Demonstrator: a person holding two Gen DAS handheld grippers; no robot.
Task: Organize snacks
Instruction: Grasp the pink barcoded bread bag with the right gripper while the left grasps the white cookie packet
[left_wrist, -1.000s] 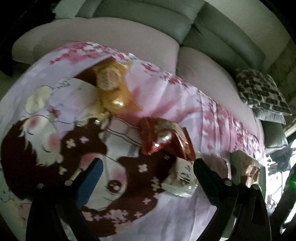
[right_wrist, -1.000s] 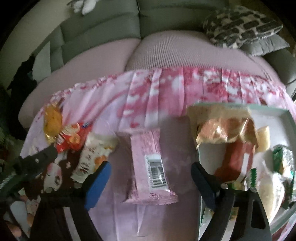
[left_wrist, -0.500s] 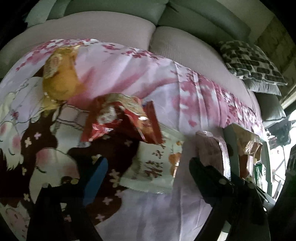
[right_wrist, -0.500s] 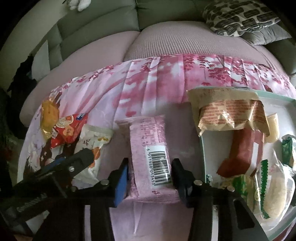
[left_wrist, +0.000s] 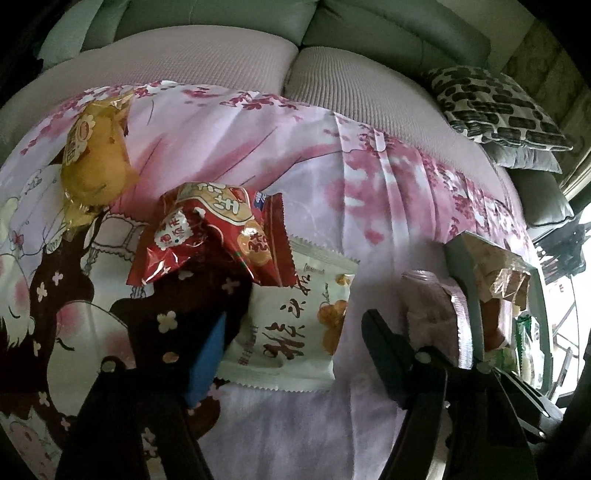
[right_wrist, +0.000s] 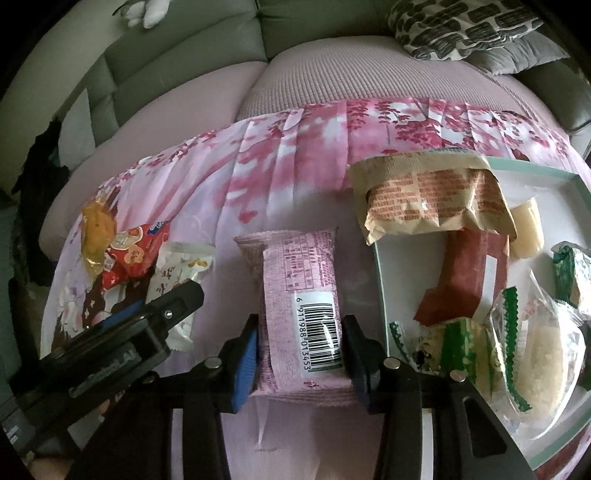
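Note:
A white snack packet (left_wrist: 284, 339) lies on the pink cloth, partly under a red packet (left_wrist: 218, 236). My left gripper (left_wrist: 293, 315) straddles the white packet and its jaws are closing. The right finger stands a little off the wrapper. A yellow packet (left_wrist: 96, 158) lies farther back on the left. My right gripper (right_wrist: 301, 321) is shut on a pink packet (right_wrist: 299, 280) with a barcode, its pads pressed on both long sides. Right of it stands the white tray (right_wrist: 380, 280), which holds several snacks.
The cloth (right_wrist: 295, 155) covers a low surface in front of a grey sofa (left_wrist: 221, 55). A patterned cushion (left_wrist: 495, 107) rests at the sofa's right end. The left gripper's body (right_wrist: 140, 332) sits close beside the pink packet on its left.
My left gripper has shifted right, from the red packet to over the white one, and its jaws have narrowed. My right gripper has closed on the pink packet.

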